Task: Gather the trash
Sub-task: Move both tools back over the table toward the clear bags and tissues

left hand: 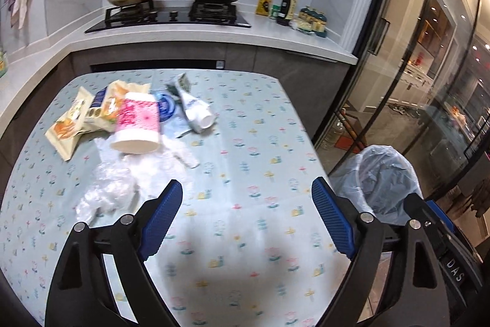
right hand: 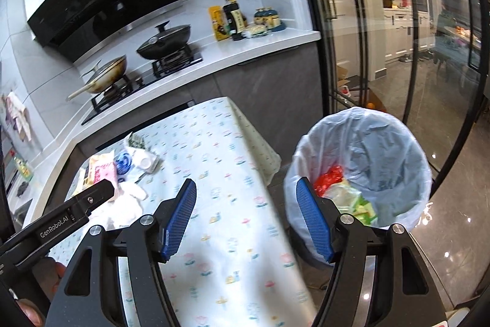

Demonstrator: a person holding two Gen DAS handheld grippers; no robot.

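Tongs first: your left gripper [left hand: 246, 219] stands with its blue pads wide apart and nothing between them, low in the left wrist view over the patterned tablecloth [left hand: 245, 143]. Your right gripper [right hand: 245, 219] is likewise spread and empty, low centre in the right wrist view, one pad over the cloth edge, the other in front of the bin.

Trash lies heaped in the left half of the left wrist view. A pink-and-white paper cup [left hand: 137, 124] lies on its side, mouth toward the camera. Yellow snack wrappers [left hand: 76, 121] sit just left of it, touching. A white tube [left hand: 197, 112] lies to its right, with a blue ring-shaped piece [left hand: 167, 109] between them. Crumpled clear plastic [left hand: 107, 195] and white tissue [left hand: 171, 155] spread below the cup, near your left pad.

Lined trash bin [right hand: 361, 161] stands beside the table, right of centre in the right wrist view. Red and green wrappers [right hand: 343, 189] rest inside it.

Two pans sit on the hob [left hand: 168, 17] at upper centre.
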